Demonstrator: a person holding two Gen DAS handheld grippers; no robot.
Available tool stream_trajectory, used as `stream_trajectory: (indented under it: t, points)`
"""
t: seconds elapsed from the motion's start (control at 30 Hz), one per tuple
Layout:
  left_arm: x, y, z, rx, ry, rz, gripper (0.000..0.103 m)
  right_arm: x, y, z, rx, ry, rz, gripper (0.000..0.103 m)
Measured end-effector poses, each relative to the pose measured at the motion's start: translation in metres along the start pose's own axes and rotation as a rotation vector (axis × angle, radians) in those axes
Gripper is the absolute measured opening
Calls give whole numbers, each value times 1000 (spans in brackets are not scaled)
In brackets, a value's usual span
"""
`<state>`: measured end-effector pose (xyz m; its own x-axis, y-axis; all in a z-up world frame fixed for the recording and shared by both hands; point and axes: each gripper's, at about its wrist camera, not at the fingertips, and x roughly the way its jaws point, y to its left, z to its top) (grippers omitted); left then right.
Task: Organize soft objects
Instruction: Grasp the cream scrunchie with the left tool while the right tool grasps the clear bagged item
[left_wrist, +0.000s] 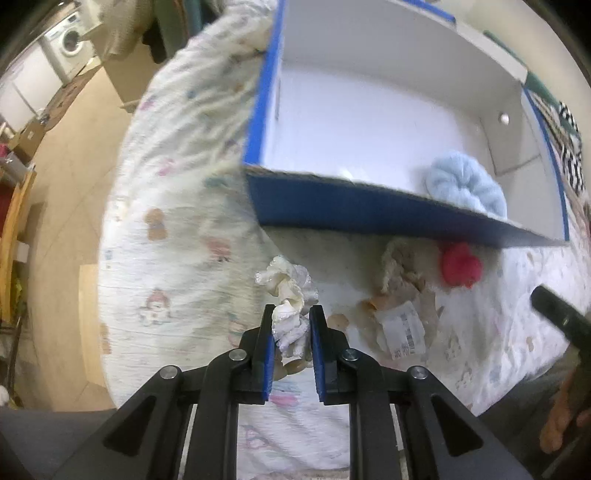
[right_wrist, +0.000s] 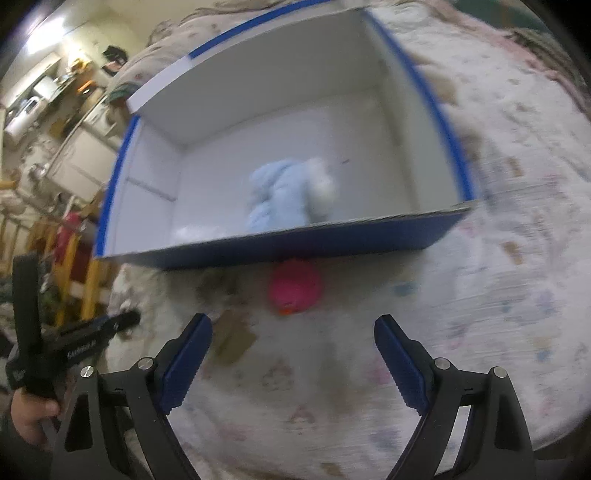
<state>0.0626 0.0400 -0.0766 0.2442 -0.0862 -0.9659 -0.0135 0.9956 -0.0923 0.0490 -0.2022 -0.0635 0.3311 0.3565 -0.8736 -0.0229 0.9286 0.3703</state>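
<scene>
A blue cardboard box (left_wrist: 369, 206) with a white inside stands on a patterned bed cover (left_wrist: 166, 221). A light blue fluffy scrunchie (left_wrist: 465, 184) lies inside it; it also shows blurred in the right wrist view (right_wrist: 277, 195) with something white beside it. My left gripper (left_wrist: 291, 314) is shut on a cream satin scrunchie (left_wrist: 290, 295) just in front of the box. A red plush object (left_wrist: 460, 266) lies against the box's front wall, also in the right wrist view (right_wrist: 295, 282). My right gripper (right_wrist: 293, 332) is open and empty, in front of the red object.
A beige soft item with a white label (left_wrist: 402, 306) lies on the cover between the cream scrunchie and the red object. The box (right_wrist: 295, 243) fills the middle of the right wrist view. The bed's left edge drops to a wooden floor (left_wrist: 66, 221). Furniture stands far left.
</scene>
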Motion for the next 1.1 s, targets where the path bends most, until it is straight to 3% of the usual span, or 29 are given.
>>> stream_trajectory:
  t: [0.03, 0.13, 0.33, 0.53, 0.7, 0.83, 0.87, 0.97, 1.0, 1.1]
  points:
    - [-2, 1, -1, -2, -6, 3, 16, 3, 4, -1, -15, 15, 11, 77]
    - [-8, 2, -1, -15, -10, -16, 16, 18, 21, -4, -60, 76, 45, 52]
    - [-19, -2, -5, -5, -32, -28, 16, 48, 49, -10, -114, 175, 99, 51]
    - [-19, 9, -4, -30, -28, -42, 16, 71, 75, -22, -213, 235, 78, 51]
    - [-19, 9, -3, -43, -27, -55, 16, 70, 97, -29, -303, 216, 124, 51]
    - [-18, 10, -2, -48, -27, -51, 16, 80, 101, -27, -291, 222, 119, 50]
    - [-17, 10, -2, -48, -27, -48, 16, 83, 102, -27, -294, 225, 117, 48]
    - [-15, 11, -3, -45, -24, -34, 16, 90, 110, -27, -330, 227, 103, 27]
    - [-14, 11, -3, -45, -23, -30, 16, 89, 114, -28, -356, 211, 86, 15]
    - [-12, 10, -4, -42, -19, -23, 16, 82, 120, -30, -391, 179, 93, 15]
